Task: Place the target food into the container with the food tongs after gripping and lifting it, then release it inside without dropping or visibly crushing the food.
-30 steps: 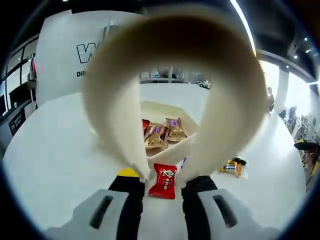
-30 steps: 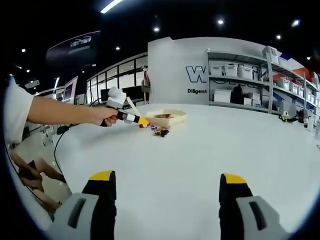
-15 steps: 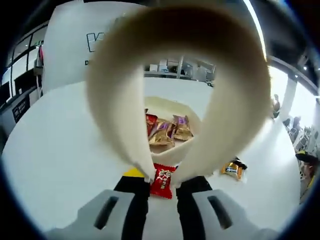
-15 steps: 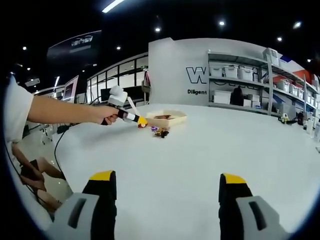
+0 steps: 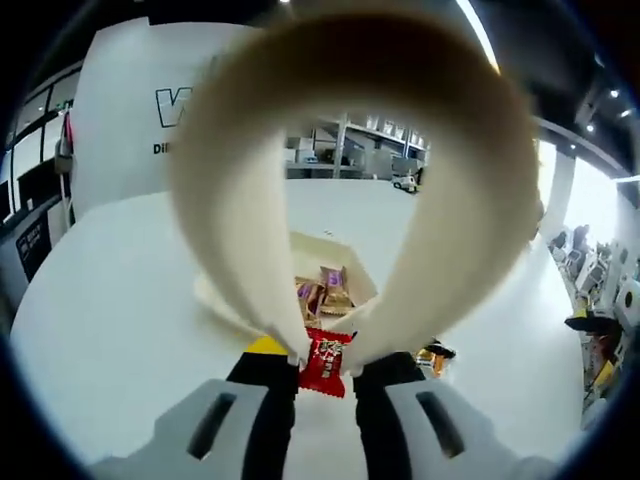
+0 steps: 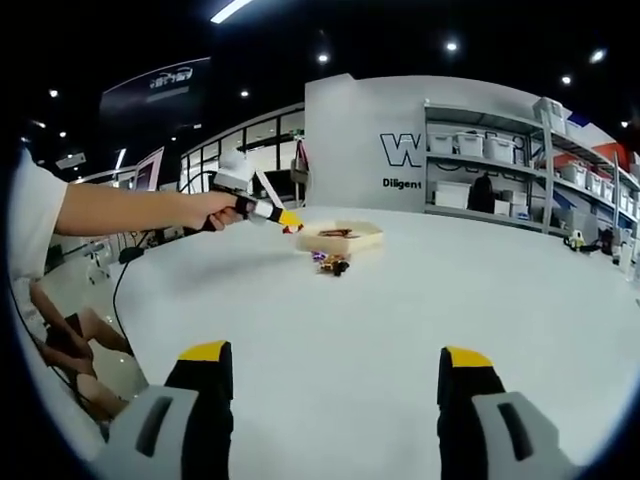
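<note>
Left gripper (image 5: pixel 320 372) clamped on cream food tongs (image 5: pixel 345 180), tips pinching red candy (image 5: pixel 322 362), apparently lifted near the container (image 5: pixel 340 290). Right gripper (image 6: pixel 335 400) wide apart, empty, over white worktop (image 6: pixel 400 320).

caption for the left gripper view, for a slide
Tongs pinch a red candy near the container of wrapped sweets.

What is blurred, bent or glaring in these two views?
Left gripper view: the cream tongs loom large and soft-edged near the lens, while the red candy at their tips is sharp; a ceiling strip glares at upper right. Right gripper view: even light, fisheye curves the shelves, and the tray is small and indistinct.
</note>
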